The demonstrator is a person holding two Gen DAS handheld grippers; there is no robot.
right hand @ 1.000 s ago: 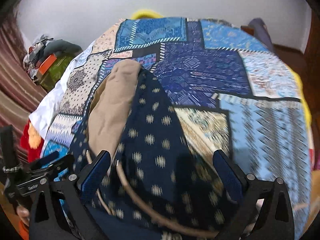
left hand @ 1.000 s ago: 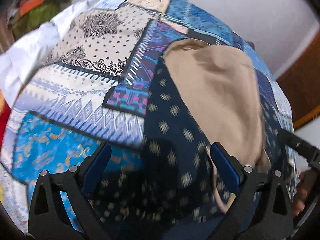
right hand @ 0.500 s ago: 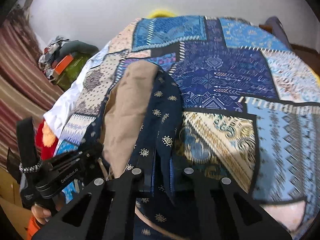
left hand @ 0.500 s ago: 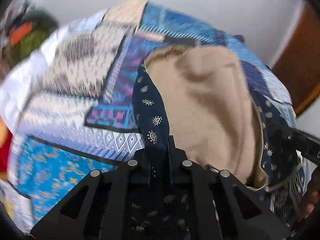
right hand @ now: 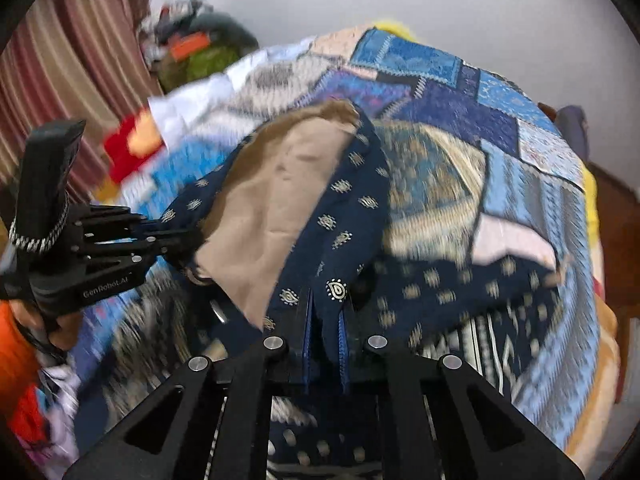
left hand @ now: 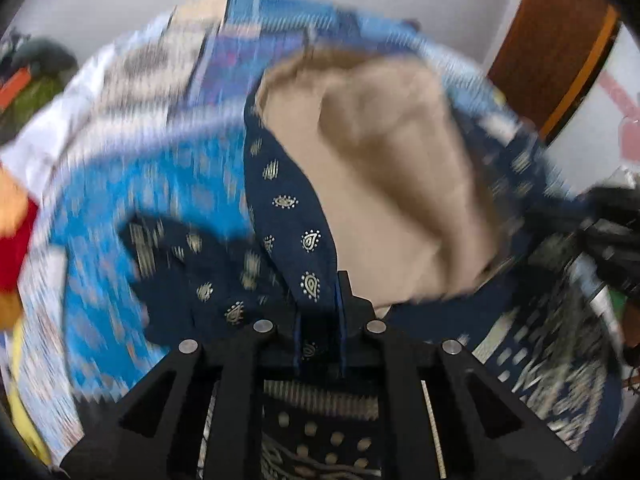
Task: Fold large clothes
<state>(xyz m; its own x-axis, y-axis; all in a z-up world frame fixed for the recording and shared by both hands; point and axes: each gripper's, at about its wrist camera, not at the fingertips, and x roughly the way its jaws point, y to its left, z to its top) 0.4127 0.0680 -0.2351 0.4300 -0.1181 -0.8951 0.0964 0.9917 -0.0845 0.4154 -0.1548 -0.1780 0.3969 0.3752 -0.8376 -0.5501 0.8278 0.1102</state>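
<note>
A large navy garment with small gold motifs (left hand: 292,216) and a tan lining (left hand: 384,184) is lifted off a patchwork bed cover (left hand: 160,168). My left gripper (left hand: 318,320) is shut on one navy edge of it. My right gripper (right hand: 324,320) is shut on another navy edge (right hand: 340,216), with the tan lining (right hand: 264,208) hanging to the left. The left gripper also shows in the right wrist view (right hand: 176,240), clamped on the cloth. The right gripper appears blurred at the right edge of the left wrist view (left hand: 608,224).
A blue patchwork bedspread (right hand: 480,120) covers the bed. A pile of clothes and bags (right hand: 196,48) lies by the striped curtain (right hand: 60,80). A red and orange item (right hand: 132,140) sits at the bed's left side. A brown wooden door (left hand: 560,40) stands at the right.
Both grippers went from open to shut on the navy garment's edges, then lifted it up off the bed. The cloth now hangs between them, and both views are motion-blurred.
</note>
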